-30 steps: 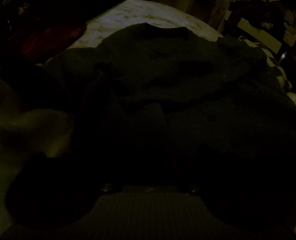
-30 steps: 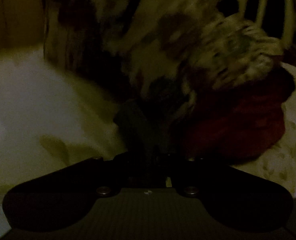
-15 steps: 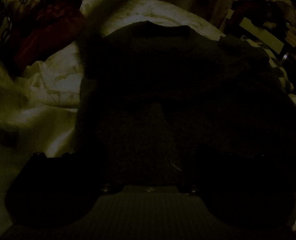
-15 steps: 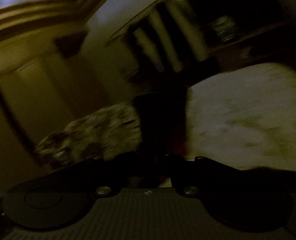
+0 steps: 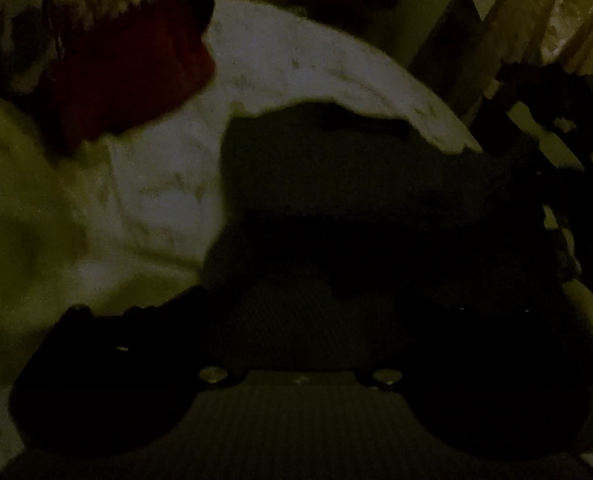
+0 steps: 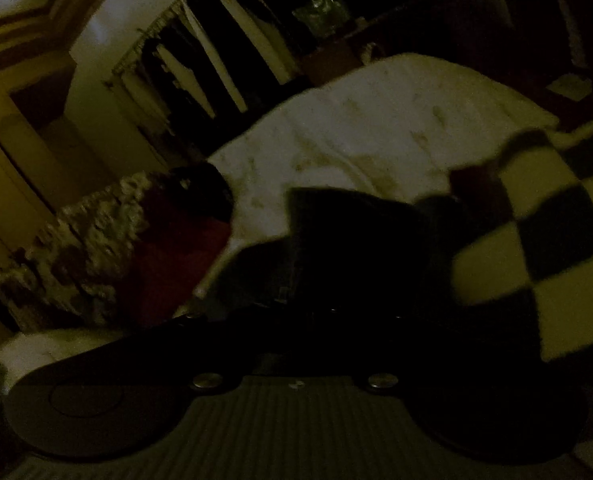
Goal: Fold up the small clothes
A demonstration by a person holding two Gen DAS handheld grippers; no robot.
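- We see the dark garment (image 5: pixel 336 168) spread on the pale bedsheet (image 5: pixel 280 64)
- Our right gripper (image 6: pixel 296 300) is closed, apparently pinching dark cloth
- Our left gripper (image 5: pixel 296 312) is too dark; we cannot tell

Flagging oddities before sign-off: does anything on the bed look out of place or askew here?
Nothing looks spilled or damaged. The dark garment lies on the pale bedsheet, with the red cloth bunched untidily beside a patterned fabric. The frames are very dark and the right wrist view is tilted, so fine detail cannot be judged.
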